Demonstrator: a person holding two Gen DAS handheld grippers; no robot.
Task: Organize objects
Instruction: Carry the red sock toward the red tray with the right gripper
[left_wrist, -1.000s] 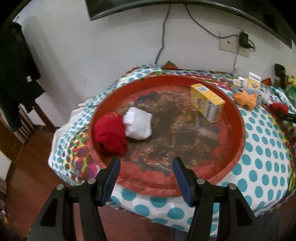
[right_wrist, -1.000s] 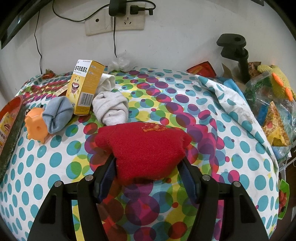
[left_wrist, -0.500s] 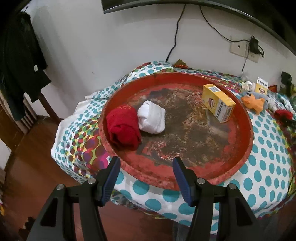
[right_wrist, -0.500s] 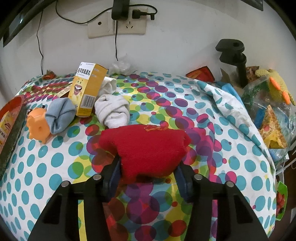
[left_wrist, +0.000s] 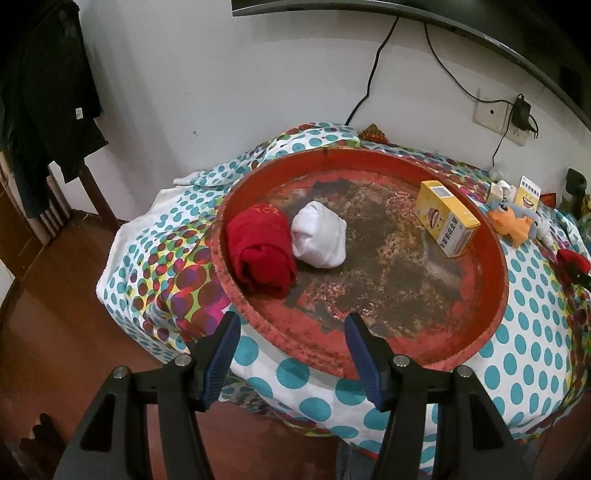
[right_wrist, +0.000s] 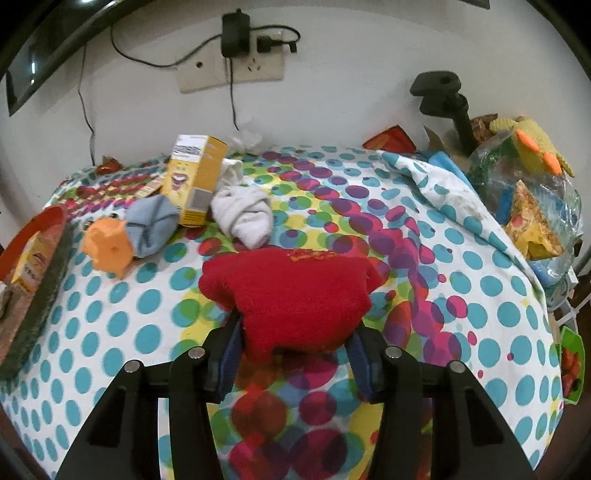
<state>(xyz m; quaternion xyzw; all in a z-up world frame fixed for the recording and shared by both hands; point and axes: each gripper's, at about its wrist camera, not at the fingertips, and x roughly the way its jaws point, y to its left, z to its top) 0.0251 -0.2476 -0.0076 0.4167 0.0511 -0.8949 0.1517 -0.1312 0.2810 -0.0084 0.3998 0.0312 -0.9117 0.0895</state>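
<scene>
A round red tray (left_wrist: 491, 321) lies on the dotted tablecloth. In it lie a red sock roll (left_wrist: 260, 254), a white sock roll (left_wrist: 320, 240) and a yellow box (left_wrist: 447, 218). My left gripper (left_wrist: 291, 332) is open and empty, held off the table's near edge in front of the tray. My right gripper (right_wrist: 293, 332) is shut on a red sock bundle (right_wrist: 291, 291) and holds it just above the cloth. That bundle shows at the far right of the left wrist view (left_wrist: 572, 260). Beyond it lie a white sock (right_wrist: 243, 212), a grey-blue sock (right_wrist: 151, 223), an orange toy (right_wrist: 109, 249) and a second yellow box (right_wrist: 195, 177).
The tray's edge (right_wrist: 40, 254) is at the left of the right wrist view. A black clamp stand (right_wrist: 447, 99), plastic bags and a knitted yellow toy (right_wrist: 532, 147) crowd the table's right side. A wall socket with charger (right_wrist: 236, 59) is behind. Wooden floor (left_wrist: 55, 332) lies below the left gripper.
My right gripper has shut on the red sock bundle and raised it slightly. My left gripper has drawn back and up from the tray, staying open.
</scene>
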